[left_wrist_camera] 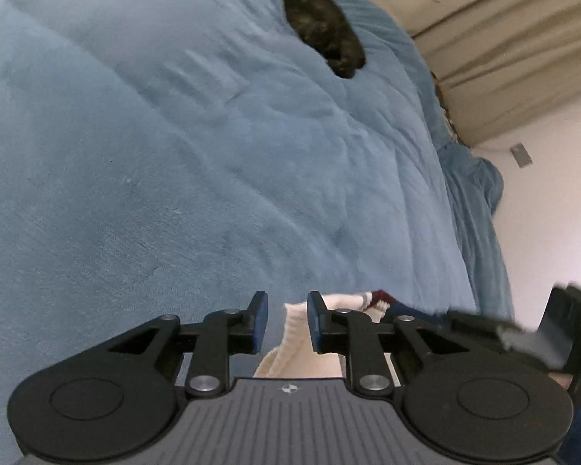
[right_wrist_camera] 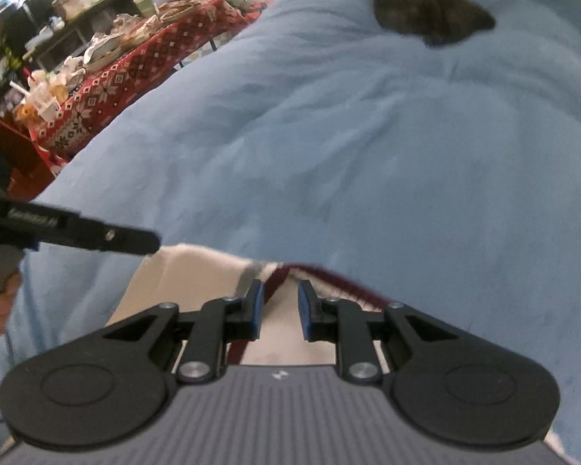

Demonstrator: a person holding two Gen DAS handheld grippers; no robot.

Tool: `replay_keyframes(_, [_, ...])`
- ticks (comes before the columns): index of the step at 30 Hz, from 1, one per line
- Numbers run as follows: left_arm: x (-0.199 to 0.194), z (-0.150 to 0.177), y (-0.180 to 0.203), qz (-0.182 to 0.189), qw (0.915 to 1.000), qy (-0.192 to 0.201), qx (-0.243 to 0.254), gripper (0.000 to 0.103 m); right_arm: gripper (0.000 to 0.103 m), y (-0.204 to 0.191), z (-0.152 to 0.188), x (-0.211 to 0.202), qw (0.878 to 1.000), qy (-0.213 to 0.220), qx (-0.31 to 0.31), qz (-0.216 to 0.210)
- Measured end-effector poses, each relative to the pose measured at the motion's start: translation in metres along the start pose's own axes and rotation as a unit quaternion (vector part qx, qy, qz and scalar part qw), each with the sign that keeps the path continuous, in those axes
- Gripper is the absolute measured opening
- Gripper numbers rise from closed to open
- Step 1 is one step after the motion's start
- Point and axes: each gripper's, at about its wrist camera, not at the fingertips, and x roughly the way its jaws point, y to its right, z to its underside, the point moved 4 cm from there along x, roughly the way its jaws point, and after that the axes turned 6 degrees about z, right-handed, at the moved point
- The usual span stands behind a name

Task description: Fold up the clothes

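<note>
Both hand-held grippers — left gripper (left_wrist_camera: 287, 319), right gripper (right_wrist_camera: 279, 308) — hover narrowly parted, gripping nothing, over the cream knitted garment with dark red trim (right_wrist_camera: 197, 271), which lies on the fluffy light-blue blanket (left_wrist_camera: 174, 178).

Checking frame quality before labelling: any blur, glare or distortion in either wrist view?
Left wrist: the right gripper at the right edge is smeared by motion; the blue blanket is soft; strong fisheye bend. Right wrist: the dark bundle and the white garment are blurred; the room at top left is overexposed.
</note>
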Motion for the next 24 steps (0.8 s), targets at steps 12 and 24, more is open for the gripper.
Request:
replay_keyframes(12, [0.025,-0.006,-0.024,0.079,0.9829,-0.037,-0.162,0.014,0.001,0.019,-0.016,0.056,0.994,0.002,0.101,-0.044])
replay_keyframes(24, [0.006,-0.012,0.005,0.005,0.9972,0.074,0.011,0.000,0.003,0.005,-0.010,0.058,0.999,0.039,0.013,-0.001])
